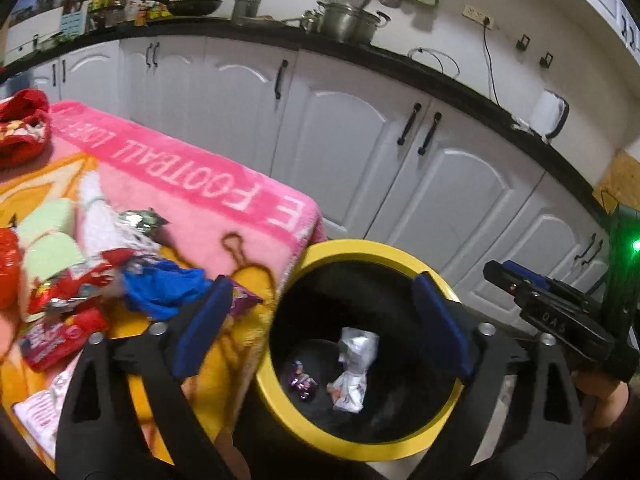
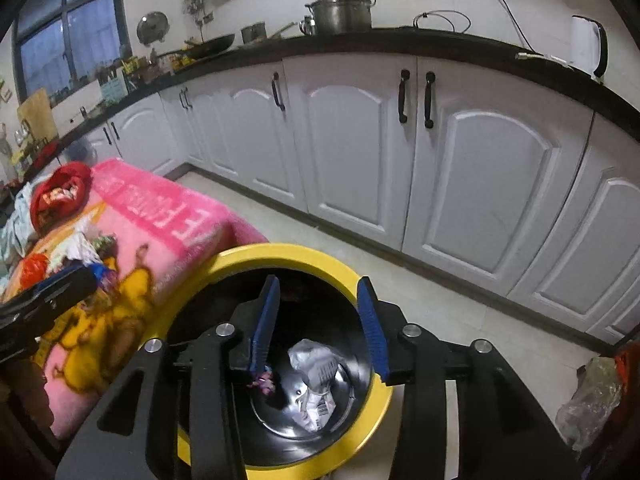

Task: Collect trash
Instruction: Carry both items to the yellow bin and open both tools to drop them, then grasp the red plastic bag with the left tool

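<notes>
A yellow-rimmed black bin (image 1: 400, 251) (image 2: 320, 258) stands beside a table under a pink blanket (image 1: 192, 168) (image 2: 160, 216). Inside lie a crumpled white wrapper (image 1: 354, 368) (image 2: 316, 376) and a small purple wrapper (image 1: 302, 380) (image 2: 266, 383). My left gripper (image 1: 320, 304) is open and empty, straddling the bin's near rim and the table edge. My right gripper (image 2: 318, 312) is open and empty above the bin's mouth; it also shows in the left wrist view (image 1: 552, 312). Wrappers lie on the blanket: a red snack bag (image 1: 76, 284), a blue one (image 1: 164, 290), a silver one (image 1: 142, 220).
White kitchen cabinets (image 1: 360, 148) (image 2: 480, 184) run under a black counter with pots and a wok. A red cloth (image 1: 22, 128) (image 2: 60, 192) sits at the table's far end. A plastic bag (image 2: 592, 400) lies on the tiled floor at right.
</notes>
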{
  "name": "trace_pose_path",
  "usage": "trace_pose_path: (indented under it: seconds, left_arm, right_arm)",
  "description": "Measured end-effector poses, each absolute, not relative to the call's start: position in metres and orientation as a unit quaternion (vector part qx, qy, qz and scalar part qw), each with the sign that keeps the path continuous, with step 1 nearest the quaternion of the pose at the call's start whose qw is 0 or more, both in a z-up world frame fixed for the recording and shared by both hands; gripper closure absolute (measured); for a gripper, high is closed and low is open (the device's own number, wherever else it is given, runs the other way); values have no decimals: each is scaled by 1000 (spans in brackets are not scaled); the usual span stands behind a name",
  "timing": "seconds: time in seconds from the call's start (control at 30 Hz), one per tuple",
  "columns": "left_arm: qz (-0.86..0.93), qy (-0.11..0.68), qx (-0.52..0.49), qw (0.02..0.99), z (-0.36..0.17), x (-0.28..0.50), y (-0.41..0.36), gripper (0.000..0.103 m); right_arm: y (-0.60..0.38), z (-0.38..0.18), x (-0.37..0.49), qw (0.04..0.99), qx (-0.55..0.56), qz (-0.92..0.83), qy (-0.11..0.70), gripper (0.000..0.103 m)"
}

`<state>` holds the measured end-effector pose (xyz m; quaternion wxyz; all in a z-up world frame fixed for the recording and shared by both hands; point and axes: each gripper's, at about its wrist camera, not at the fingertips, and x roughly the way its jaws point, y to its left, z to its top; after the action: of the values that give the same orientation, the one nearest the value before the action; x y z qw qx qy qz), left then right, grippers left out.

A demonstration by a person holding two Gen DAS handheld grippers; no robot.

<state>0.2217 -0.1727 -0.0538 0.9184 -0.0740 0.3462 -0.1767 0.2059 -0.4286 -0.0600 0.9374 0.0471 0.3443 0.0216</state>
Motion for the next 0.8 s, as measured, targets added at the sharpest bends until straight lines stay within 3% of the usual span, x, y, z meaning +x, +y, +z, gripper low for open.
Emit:
trace_pose_path:
  seconds: [0.1,0.8]
  left_arm:
    - [-163,332,-80,926,-45,215,-159,11]
    - [-89,277,-123,949,-14,188,-72,11]
  right_arm:
    - [-422,-49,202,942,51,36,329,57]
    - [-321,-3,188,939,4,185,290,47]
